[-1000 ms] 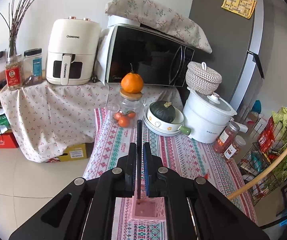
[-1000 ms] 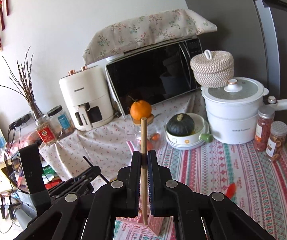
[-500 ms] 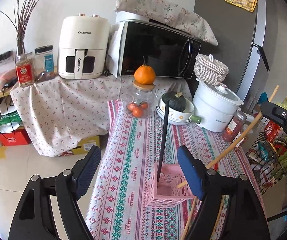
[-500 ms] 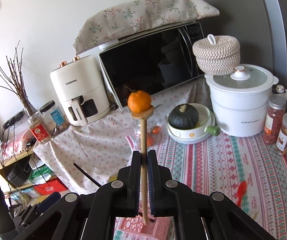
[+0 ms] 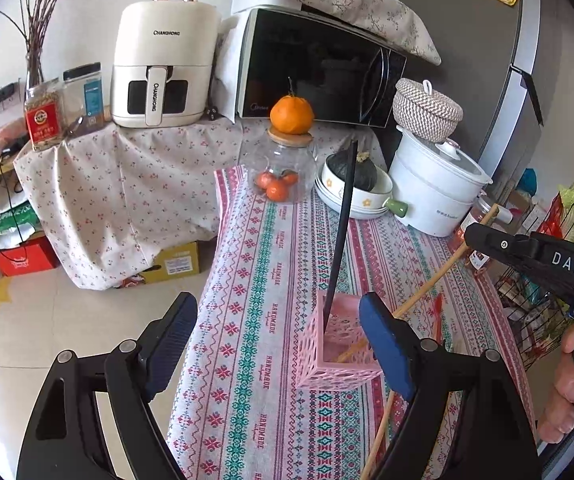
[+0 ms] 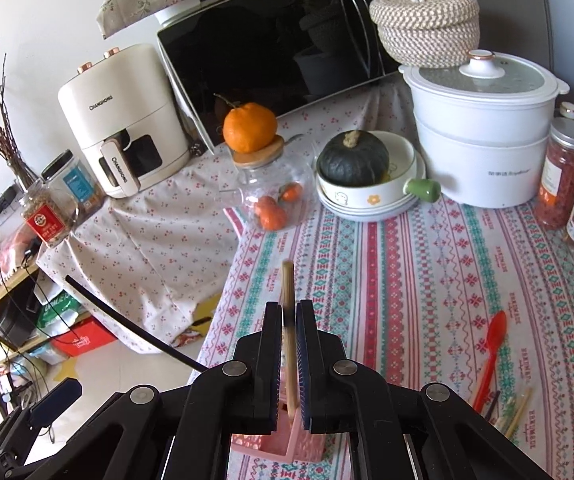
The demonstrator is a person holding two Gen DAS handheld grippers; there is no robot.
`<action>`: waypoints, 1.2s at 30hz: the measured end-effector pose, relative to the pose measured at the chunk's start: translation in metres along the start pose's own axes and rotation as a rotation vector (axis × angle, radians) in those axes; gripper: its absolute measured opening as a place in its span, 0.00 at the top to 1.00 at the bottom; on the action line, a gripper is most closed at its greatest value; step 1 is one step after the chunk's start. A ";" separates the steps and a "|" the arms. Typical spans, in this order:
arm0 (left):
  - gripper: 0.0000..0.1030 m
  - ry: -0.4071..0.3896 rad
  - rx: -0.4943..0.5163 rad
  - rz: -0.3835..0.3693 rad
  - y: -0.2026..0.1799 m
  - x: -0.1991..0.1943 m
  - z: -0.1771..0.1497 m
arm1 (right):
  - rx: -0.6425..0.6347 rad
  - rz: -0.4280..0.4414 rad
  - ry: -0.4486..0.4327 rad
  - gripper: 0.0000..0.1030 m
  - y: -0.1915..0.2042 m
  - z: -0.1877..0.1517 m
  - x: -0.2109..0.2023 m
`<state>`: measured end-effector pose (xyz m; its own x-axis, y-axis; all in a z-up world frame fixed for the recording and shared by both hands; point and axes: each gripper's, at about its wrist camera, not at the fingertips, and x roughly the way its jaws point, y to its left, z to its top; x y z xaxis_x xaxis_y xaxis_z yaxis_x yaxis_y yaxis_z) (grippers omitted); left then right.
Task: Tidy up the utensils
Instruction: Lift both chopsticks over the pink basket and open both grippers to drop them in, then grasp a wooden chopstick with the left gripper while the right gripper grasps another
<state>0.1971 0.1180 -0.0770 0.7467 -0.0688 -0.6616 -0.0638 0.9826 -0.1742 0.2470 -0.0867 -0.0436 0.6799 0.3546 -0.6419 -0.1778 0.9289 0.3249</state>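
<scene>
A pink lattice holder (image 5: 337,344) stands on the patterned tablecloth. A black chopstick (image 5: 339,232) stands in it, leaning. My left gripper (image 5: 279,344) is open and empty, just before the holder. My right gripper (image 6: 289,364) is shut on a wooden chopstick (image 6: 288,300), whose lower end is inside the holder (image 6: 279,442). In the left wrist view that chopstick (image 5: 431,284) slants from the holder up to the right gripper (image 5: 487,240). A red spoon (image 6: 491,356) and several loose sticks (image 6: 517,408) lie on the cloth to the right.
At the table's back stand a glass jar (image 5: 283,168) with an orange on top, a bowl with a dark squash (image 5: 357,184), a white pot (image 5: 435,192) and two spice jars (image 6: 563,184). Air fryer (image 5: 161,64) and microwave (image 5: 319,68) are behind.
My left gripper let go of the black chopstick in the holder, opened and drew back. My right gripper lowered the wooden chopstick into the holder.
</scene>
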 end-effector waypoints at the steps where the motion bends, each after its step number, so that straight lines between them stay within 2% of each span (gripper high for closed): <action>1: 0.17 0.004 0.001 0.000 -0.001 0.001 0.000 | 0.009 0.003 -0.007 0.90 -0.002 0.001 -0.001; 2: 0.17 0.009 0.003 0.000 -0.002 0.002 -0.001 | 0.015 0.006 -0.010 0.89 -0.004 0.002 -0.001; 3: 0.16 0.015 0.004 -0.003 -0.002 0.002 -0.002 | 0.022 0.015 -0.011 0.81 -0.006 0.003 -0.002; 4: 0.15 0.022 0.005 -0.006 -0.003 0.003 -0.003 | 0.031 0.021 -0.013 0.67 -0.008 0.003 -0.004; 6: 0.14 0.038 0.004 -0.013 -0.005 0.005 -0.005 | 0.050 0.028 -0.029 0.49 -0.013 0.003 -0.010; 7: 0.13 0.047 0.005 -0.018 -0.006 0.006 -0.006 | 0.052 0.029 -0.038 0.43 -0.014 0.003 -0.014; 9: 0.13 0.068 0.011 -0.025 -0.009 0.008 -0.009 | 0.045 0.019 -0.048 0.37 -0.019 0.003 -0.022; 13: 0.10 0.123 0.014 -0.051 -0.015 0.012 -0.015 | 0.059 -0.021 -0.071 0.14 -0.035 0.000 -0.038; 20: 0.09 0.257 0.062 -0.092 -0.037 0.022 -0.039 | 0.028 -0.145 -0.027 0.02 -0.070 -0.023 -0.046; 26: 0.08 0.359 0.128 -0.116 -0.060 0.034 -0.064 | -0.043 -0.237 0.133 0.01 -0.095 -0.052 -0.029; 32: 0.08 0.333 0.223 -0.063 -0.083 0.031 -0.075 | -0.088 -0.296 0.231 0.01 -0.115 -0.073 -0.022; 36: 0.08 0.328 0.249 -0.046 -0.093 0.025 -0.080 | -0.096 -0.318 0.260 0.01 -0.127 -0.082 -0.025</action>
<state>0.1681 0.0112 -0.1356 0.4916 -0.1250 -0.8618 0.1567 0.9862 -0.0537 0.1939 -0.2051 -0.1255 0.5111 0.0529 -0.8579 -0.0619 0.9978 0.0247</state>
